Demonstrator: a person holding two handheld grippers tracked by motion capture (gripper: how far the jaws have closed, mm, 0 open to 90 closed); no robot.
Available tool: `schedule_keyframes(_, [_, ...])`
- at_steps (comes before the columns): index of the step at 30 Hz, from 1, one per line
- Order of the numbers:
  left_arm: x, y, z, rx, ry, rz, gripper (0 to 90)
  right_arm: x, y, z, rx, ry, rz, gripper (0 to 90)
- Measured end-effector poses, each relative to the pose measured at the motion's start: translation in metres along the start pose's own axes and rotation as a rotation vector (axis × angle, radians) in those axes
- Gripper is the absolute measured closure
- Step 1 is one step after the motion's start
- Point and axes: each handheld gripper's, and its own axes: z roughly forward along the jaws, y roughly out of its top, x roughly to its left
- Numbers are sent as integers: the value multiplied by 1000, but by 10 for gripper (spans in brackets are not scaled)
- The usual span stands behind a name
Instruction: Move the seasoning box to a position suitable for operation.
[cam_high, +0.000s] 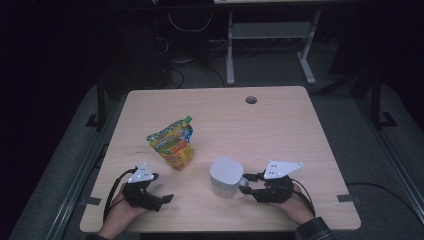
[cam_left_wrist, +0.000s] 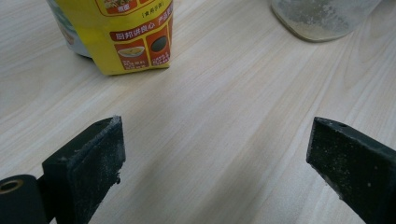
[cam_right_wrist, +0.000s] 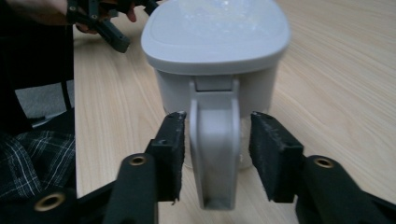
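A yellow and green snack pouch (cam_high: 172, 145) stands on the wooden table (cam_high: 280, 130), left of centre. To its right stands a white lidded jug (cam_high: 226, 175) whose handle points toward my right gripper (cam_high: 245, 183). In the right gripper view the jaws stand on either side of the jug's handle (cam_right_wrist: 214, 154), with a gap showing at the right pad, so my right gripper (cam_right_wrist: 217, 135) is open around it. Near the front left edge, my left gripper (cam_high: 163, 187) is wide open and holds nothing. Beyond my left gripper's (cam_left_wrist: 215, 154) jaws stand the pouch (cam_left_wrist: 133, 42) and the jug's base (cam_left_wrist: 322, 18).
A round cable hole (cam_high: 251, 99) sits near the table's far edge. Behind the table stands a white desk frame (cam_high: 270, 45) on a dark floor with cables. The person's hands hold both grippers at the front edge.
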Motion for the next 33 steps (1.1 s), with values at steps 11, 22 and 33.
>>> schedule_keyframes(11, [-1,0,0,3,0,7,41,13,-10,-30,-26,-41,56,718])
schedule_keyframes(22, [-2,0,2,2,-5,-1,41,34,-13,-11,11,-22,3,896])
schedule_keyframes(33, [-1,0,3,0,-11,1,41,28,-11,2,34,-36,5,896])
